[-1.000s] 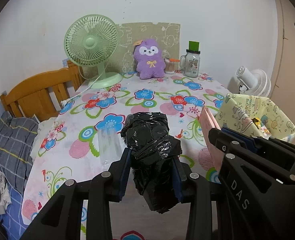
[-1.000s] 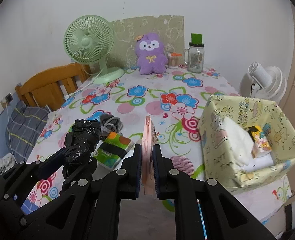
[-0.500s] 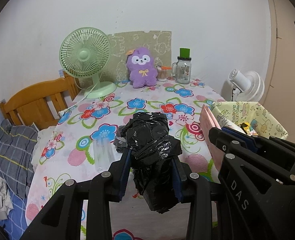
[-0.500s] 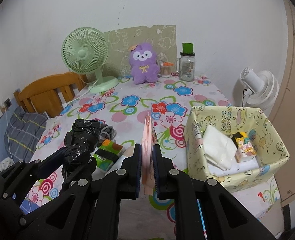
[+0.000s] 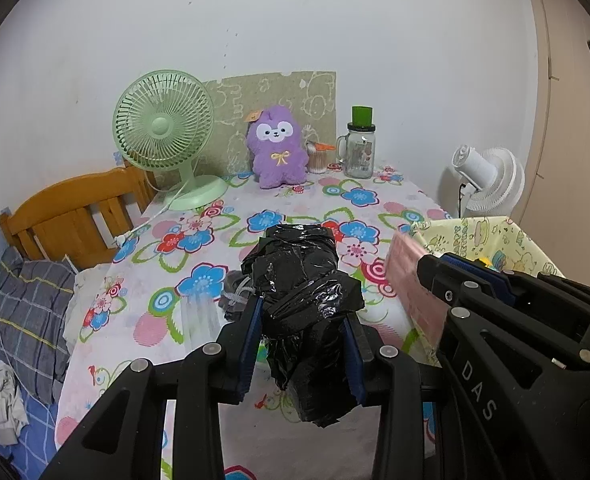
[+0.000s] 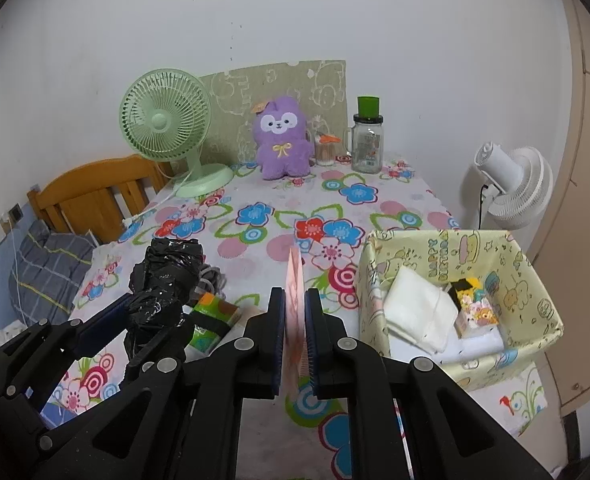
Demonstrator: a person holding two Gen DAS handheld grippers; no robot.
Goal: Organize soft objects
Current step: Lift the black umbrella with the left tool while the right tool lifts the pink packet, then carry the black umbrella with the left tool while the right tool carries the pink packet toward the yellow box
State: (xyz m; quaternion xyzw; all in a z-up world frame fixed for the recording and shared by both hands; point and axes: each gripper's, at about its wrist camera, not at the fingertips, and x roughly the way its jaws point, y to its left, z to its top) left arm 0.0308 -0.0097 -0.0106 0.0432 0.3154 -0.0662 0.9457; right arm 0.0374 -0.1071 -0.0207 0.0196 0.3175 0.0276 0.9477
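Left wrist view: the left gripper (image 5: 301,340) clamps a crumpled black plastic bundle (image 5: 301,280) between its 2 blue-padded fingers (image 5: 251,340), the jaws closed only as far as the bundle's bulk allows. The bundle sticks out ahead of the fingertips and hangs below them, held above the flower-print tablecloth (image 5: 199,240). Just to its right, the right gripper (image 5: 447,280) reaches in from the edge, pinching a thin pink pack (image 5: 411,284) that stands on edge. Beyond it sits the yellow paper box (image 5: 495,236). A grey cloth item (image 5: 235,296) lies on the cloth just behind the bundle. At the far end stand a green fan (image 5: 163,136), a purple plush toy (image 5: 279,148) and a glass jar (image 5: 359,152).

Right wrist view: the right gripper (image 6: 294,320) has its 2 fingers nearly together, closed flat on the pink pack (image 6: 295,284), which rises upright between the pads and pokes out past the tips. The left gripper (image 6: 151,312) shows at the left, holding the black plastic bundle (image 6: 167,276) above a green and orange packet (image 6: 211,316) lying on the tablecloth (image 6: 279,216). To the right, near the pack, the yellow paper box (image 6: 527,292) holds a folded white cloth (image 6: 419,312) and a small cartoon-print packet (image 6: 475,312).
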